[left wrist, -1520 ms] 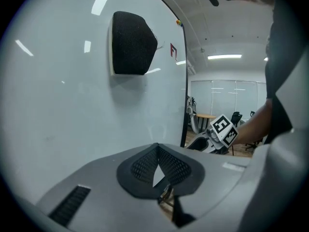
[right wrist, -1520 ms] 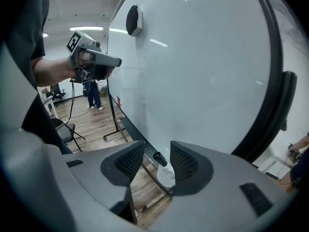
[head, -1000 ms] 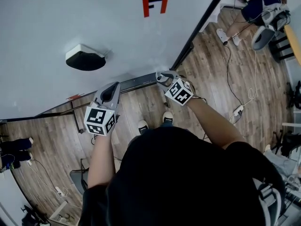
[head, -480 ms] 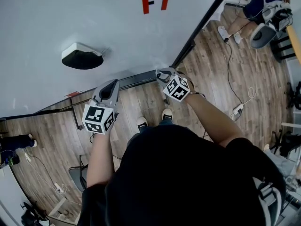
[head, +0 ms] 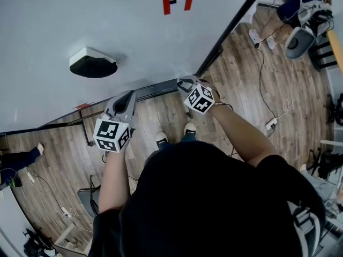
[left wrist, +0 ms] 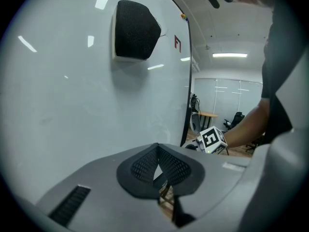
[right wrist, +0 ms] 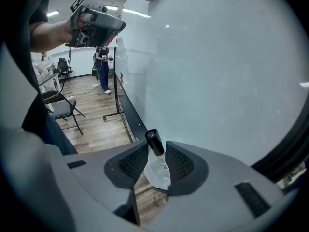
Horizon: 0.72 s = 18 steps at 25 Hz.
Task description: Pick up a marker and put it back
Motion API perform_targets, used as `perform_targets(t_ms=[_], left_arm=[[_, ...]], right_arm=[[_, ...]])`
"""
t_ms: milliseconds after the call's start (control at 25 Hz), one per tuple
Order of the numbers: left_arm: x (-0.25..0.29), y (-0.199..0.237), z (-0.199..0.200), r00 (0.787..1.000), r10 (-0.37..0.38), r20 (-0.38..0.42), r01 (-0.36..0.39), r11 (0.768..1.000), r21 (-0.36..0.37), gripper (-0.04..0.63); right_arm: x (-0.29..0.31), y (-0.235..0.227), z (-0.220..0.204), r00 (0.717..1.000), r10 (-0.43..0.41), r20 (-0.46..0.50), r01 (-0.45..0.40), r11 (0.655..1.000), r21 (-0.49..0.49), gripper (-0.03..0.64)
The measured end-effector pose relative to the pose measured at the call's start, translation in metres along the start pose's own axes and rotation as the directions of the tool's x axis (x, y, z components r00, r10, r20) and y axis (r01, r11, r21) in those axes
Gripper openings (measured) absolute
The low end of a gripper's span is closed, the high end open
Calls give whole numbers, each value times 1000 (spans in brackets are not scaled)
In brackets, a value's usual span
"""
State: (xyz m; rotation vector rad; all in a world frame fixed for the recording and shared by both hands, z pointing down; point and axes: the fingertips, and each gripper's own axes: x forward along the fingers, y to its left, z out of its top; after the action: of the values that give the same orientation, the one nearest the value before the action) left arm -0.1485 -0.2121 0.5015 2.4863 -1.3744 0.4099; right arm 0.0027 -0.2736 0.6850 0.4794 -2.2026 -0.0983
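A marker (right wrist: 155,149) with a black cap and white barrel stands between the pads of my right gripper (right wrist: 157,154). The jaws are closing and both pads touch the barrel. In the head view the right gripper (head: 187,83) sits at the whiteboard's ledge (head: 155,90), and the marker itself is hidden there. My left gripper (head: 127,98) hovers by the ledge further left. Its pads (left wrist: 145,161) meet at the tip with nothing between them.
A black and white eraser (head: 92,63) clings to the whiteboard (head: 80,20) above the left gripper, and a red mark (head: 177,1) is higher up. The board's dark frame post (head: 225,39) runs up to the right. Wood floor, cables and chairs lie beyond.
My right gripper has shifted slightly left and up along the ledge. The left gripper has barely moved.
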Motion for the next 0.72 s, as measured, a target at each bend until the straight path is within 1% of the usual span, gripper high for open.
perform_targets(t_ms=[400,640,720], left_arm=[[1,0,-2,1000,-3,-3,3,1000,-2,11],[0,-2,-3,1000,-5,-3,5,1000,2,11],[0,-1,-2,1000,-4,-2,4,1000,3,11]], right_arm=[[2,-1,2,1000,-5,8,5,1000,-10,100],[-3,-4,10,999,-24,44,23,1000,13,66],[-5,-8,11,998,-35,51,33,999,27,64]])
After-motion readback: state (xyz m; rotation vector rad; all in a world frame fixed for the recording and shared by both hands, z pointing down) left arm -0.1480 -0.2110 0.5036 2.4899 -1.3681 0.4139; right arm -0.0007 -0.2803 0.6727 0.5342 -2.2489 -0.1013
